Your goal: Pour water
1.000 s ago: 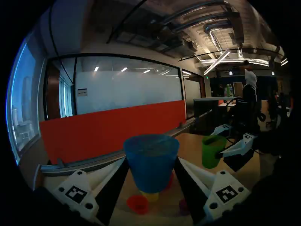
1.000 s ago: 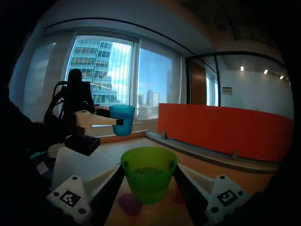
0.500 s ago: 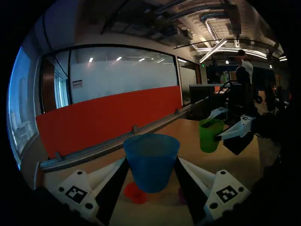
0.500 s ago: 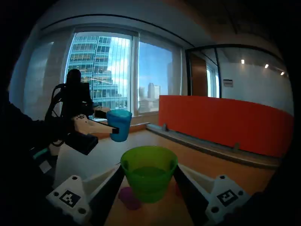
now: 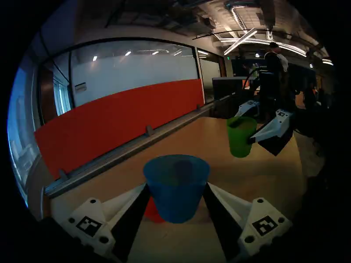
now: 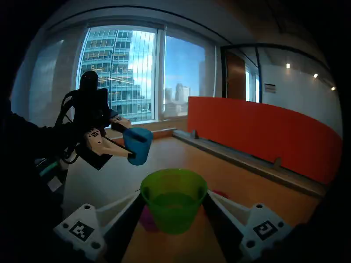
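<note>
My left gripper (image 5: 176, 199) is shut on a blue cup (image 5: 176, 186), held upright above the wooden table (image 5: 245, 171). In the right gripper view the same blue cup (image 6: 137, 145) hangs farther off at the left, tipped a little. My right gripper (image 6: 173, 210) is shut on a green cup (image 6: 173, 199) with water in its lower part. In the left gripper view that green cup (image 5: 240, 136) hangs at the right, above the table, between the right gripper's white fingers (image 5: 272, 130).
A red cup (image 5: 152, 211) lies on the table under the blue cup, and a purple cup (image 6: 148, 220) sits under the green one. An orange partition (image 5: 123, 118) with a metal rail runs along the table's far edge. A person (image 5: 273, 65) stands far off.
Both views have tilted downward, so more tabletop shows. The two cups hang lower and closer to each other. The yellow cup seen a second ago under the blue cup is out of sight.
</note>
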